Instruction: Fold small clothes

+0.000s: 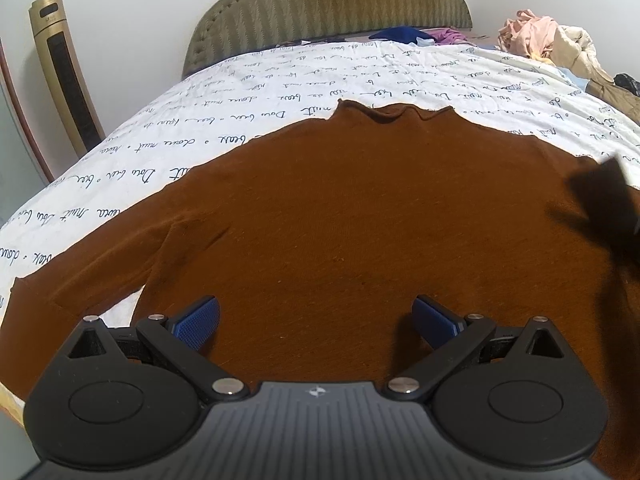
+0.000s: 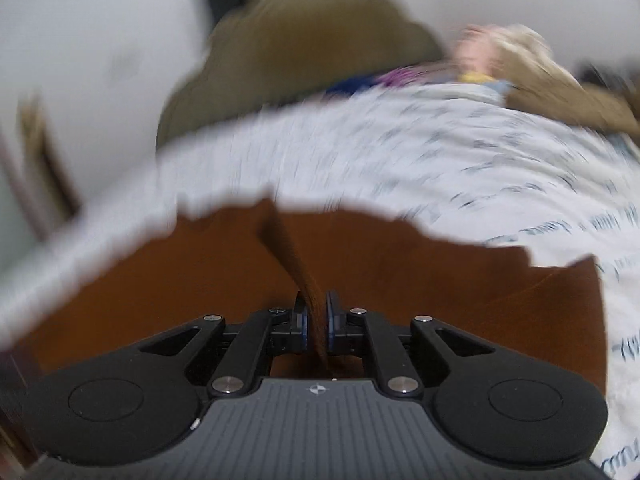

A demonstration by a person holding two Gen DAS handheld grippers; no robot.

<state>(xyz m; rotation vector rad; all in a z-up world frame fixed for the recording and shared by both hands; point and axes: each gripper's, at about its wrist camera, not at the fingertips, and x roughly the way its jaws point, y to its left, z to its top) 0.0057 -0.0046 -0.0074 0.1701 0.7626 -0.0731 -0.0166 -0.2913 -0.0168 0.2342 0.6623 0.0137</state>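
Note:
A brown long-sleeved sweater [image 1: 340, 208] lies flat on the bed, collar [image 1: 392, 112] towards the headboard, one sleeve [image 1: 80, 272] stretched out to the left. My left gripper [image 1: 316, 316] hovers open over the lower body of the sweater, and nothing lies between its blue pads [image 1: 198, 320]. In the blurred right wrist view my right gripper [image 2: 316, 312] is shut on a raised strip of the sweater's brown cloth [image 2: 288, 256], which runs up from between the pads. The rest of the sweater [image 2: 400, 272] lies beneath. A dark blurred shape [image 1: 608, 200] sits at the sweater's right edge.
The sweater rests on a white sheet with dark script [image 1: 240, 92]. An olive padded headboard [image 1: 332, 4] stands behind it. A pile of loose clothes [image 1: 552, 40] lies at the far right corner, more garments [image 1: 400, 34] by the headboard. A gold tower appliance [image 1: 64, 72] stands left of the bed.

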